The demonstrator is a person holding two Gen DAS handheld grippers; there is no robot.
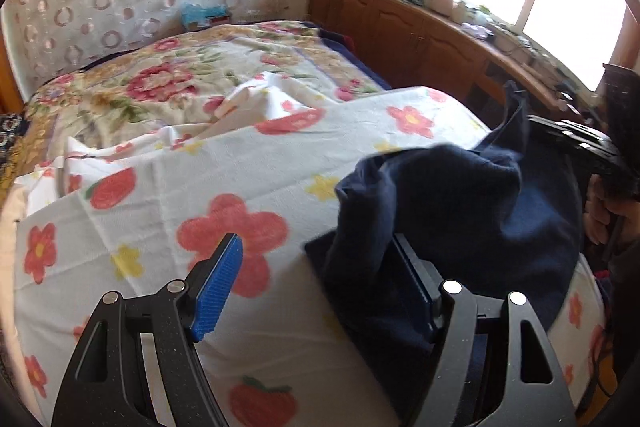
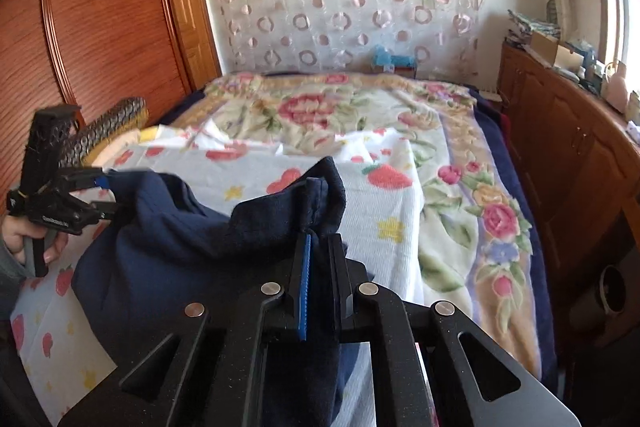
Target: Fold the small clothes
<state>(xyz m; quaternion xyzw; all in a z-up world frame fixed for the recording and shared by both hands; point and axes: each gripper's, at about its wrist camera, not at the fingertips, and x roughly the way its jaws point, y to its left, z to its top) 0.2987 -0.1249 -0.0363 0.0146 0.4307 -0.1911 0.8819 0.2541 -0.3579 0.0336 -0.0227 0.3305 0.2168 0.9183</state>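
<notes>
Garment: we see one small dark navy knitted garment (image 2: 168, 239), soft and bunched, lying on the white fruit-and-flower printed cloth (image 1: 224, 163) that covers the near part of the bed (image 2: 352, 107).
Place: the garment sits at the near end of the printed cloth, on the side towards the wooden cabinets (image 1: 400, 23) as the left wrist view shows it; one corner is raised off the cloth.
Right tool: our right tool (image 2: 318, 251) is pinched nearly closed on an upper fold of the garment, with the navy fabric caught between the blue ribbed pad and the black finger.
Left tool: our left tool (image 1: 320, 291) stands wide. Its far finger is half hidden under a draped edge of the garment, but the blue pad stands clear over the printed cloth, so we judge nothing is gripped.
Handling: we judge the knit light, limp and stretchy; it sags wherever it is not held and will not keep a crease unless laid flat. It looks neither slippery nor fragile.
Where to hold: we would take a hem or corner, with the two tools well apart along one edge, so the cloth hangs open rather than in a lump.
Risk: a pinch through several layers could drag the whole bundle or lift the printed cloth beneath.
</notes>
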